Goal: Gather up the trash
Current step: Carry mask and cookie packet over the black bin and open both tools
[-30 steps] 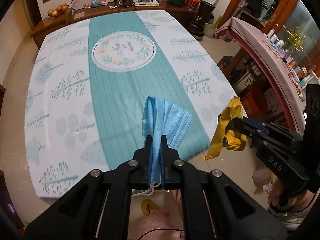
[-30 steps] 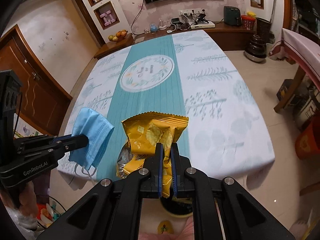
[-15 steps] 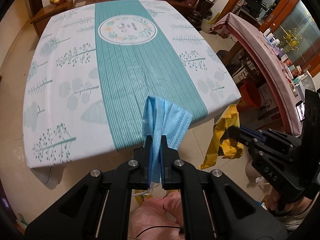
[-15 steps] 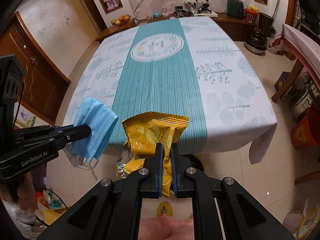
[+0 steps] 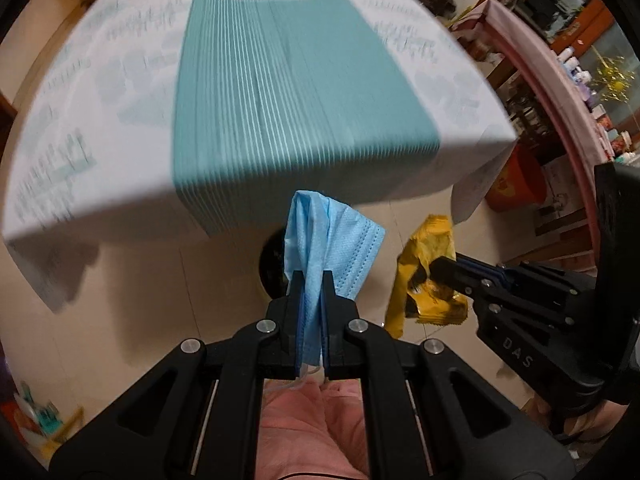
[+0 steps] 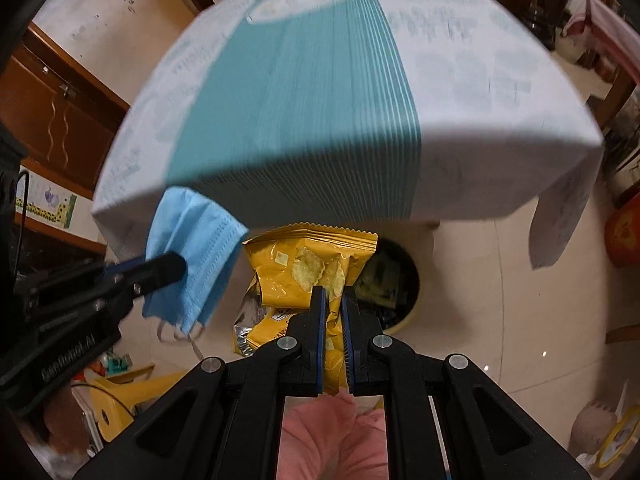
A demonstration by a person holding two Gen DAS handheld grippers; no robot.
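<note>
My left gripper (image 5: 311, 280) is clamped on a crumpled pale-blue pleated face mask (image 5: 334, 240), and my right gripper (image 6: 334, 300) pinches a yellow foil snack packet (image 6: 310, 262). I hold both off the near edge of the teal-striped tablecloth (image 6: 320, 80). They hang over what looks like a dark round bin (image 6: 394, 280) on the floor, though blur hides its contents.

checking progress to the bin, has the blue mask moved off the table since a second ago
Yes. In the left wrist view the blue mask, clamped in the left gripper, was over the tablecloth; now it hangs past the near edge, over the floor by the dark bin.
</note>
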